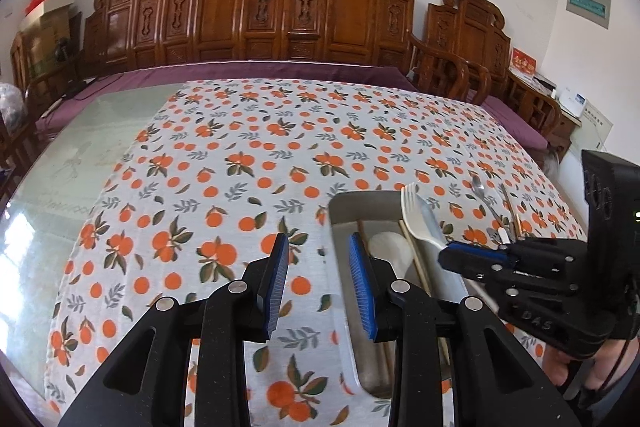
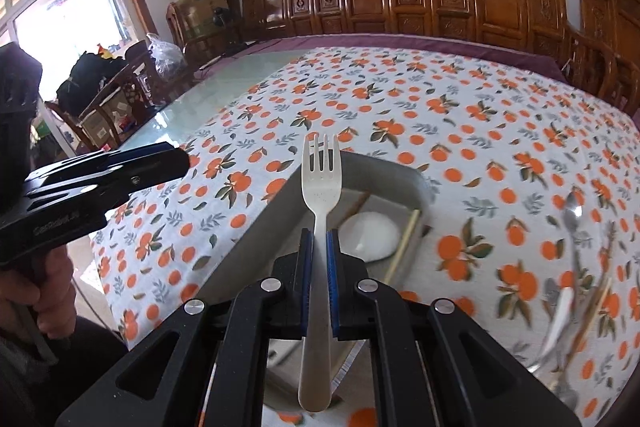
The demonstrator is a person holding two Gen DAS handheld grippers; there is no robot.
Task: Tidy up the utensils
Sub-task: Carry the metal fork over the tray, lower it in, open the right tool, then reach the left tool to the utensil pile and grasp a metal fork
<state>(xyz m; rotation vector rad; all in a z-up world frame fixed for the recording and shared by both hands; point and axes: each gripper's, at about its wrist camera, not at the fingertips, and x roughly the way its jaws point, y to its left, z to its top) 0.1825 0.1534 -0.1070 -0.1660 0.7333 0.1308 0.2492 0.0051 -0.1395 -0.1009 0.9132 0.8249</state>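
Fork (image 2: 322, 187): one, off-white plastic, pinched by its handle between the blue pads of the right gripper (image 2: 320, 259), tines pointing forward and away from the holder. It hangs above the near wall of the tray (image 2: 404, 175), a single grey rectangular bin that lies ahead of and below this gripper on the orange-print cloth (image 2: 460, 115).

Inside the tray, counted from the right wrist view: one white spoon (image 2: 370, 237), bowl up, just right of the gripper's tips, and two chopsticks (image 2: 406, 241), one along the tray's right wall and one partly hidden behind the fork.

To the right of the right gripper, outside the tray, a loose group lies on the cloth: one metal spoon (image 2: 572, 223), and more pieces too blurred to count.

Left gripper (image 1: 320, 279): jaws parted, nothing between the pads; its right finger stands over the tray's left edge, its left finger over bare cloth. Only the hand (image 2: 52, 291) holding it shows in the right wrist view.
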